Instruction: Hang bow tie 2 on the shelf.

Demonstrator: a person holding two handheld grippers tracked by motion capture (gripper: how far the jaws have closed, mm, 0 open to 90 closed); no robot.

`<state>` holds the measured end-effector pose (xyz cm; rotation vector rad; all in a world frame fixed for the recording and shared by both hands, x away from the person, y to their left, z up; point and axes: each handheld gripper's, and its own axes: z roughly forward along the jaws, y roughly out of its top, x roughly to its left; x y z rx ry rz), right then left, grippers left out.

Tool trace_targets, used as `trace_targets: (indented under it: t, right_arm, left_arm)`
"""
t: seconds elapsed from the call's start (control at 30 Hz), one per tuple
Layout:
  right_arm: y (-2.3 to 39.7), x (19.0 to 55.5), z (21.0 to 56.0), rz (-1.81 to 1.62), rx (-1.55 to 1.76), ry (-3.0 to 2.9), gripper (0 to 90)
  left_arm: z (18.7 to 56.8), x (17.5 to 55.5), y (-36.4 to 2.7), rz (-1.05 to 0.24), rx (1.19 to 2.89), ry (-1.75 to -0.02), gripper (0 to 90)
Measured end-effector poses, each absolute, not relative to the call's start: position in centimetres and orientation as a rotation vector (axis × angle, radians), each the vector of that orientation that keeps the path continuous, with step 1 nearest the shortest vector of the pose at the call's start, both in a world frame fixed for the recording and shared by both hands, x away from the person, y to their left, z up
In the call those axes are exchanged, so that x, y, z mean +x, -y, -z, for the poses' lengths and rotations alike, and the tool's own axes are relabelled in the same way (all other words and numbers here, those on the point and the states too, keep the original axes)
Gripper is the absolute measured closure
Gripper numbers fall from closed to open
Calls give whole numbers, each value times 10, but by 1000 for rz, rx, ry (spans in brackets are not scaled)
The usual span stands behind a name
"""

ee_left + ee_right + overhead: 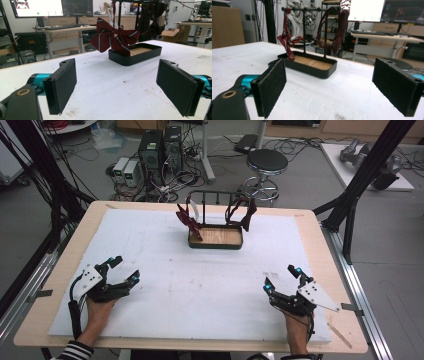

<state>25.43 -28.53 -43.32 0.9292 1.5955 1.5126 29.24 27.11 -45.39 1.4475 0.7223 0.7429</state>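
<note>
Near the front edge of the table (60,270), 2 grippers are held low over the white mat (200,285). The left gripper (126,271) is seen close to the front left corner, its jaws spread wide apart with nothing between them. The right gripper (281,277) is seen close to the front right corner — its jaws are likewise wide apart and empty. Both are kept well apart from each other and from the rack.

Farther off, by the middle of the far edge, a black tray (215,244) with a wooden floor is set on the mat. From it a black rack (217,195) with a top bar is raised. 2 dark red striped neckties are hung from that bar: 1 tie (190,221) at the rack's left end, drooping to the tray's left rim, and a second tie (246,212) at the right end.

In the left gripper view the left tie (113,38) is seen fanned out — just above the tray (135,58).
</note>
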Motion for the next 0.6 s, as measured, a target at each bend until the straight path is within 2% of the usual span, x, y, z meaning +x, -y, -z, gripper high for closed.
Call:
trace_targets:
  t: [0.23, 0.6]
  right_arm:
    - [280, 255, 453, -1525, 917, -1601, 113]
    - [283, 254, 456, -1554, 929, -1559, 113]
  left_arm:
    - [454, 289, -272, -745, 1441, -722, 170]
    - [454, 288, -272, -750, 1432, -728, 169]
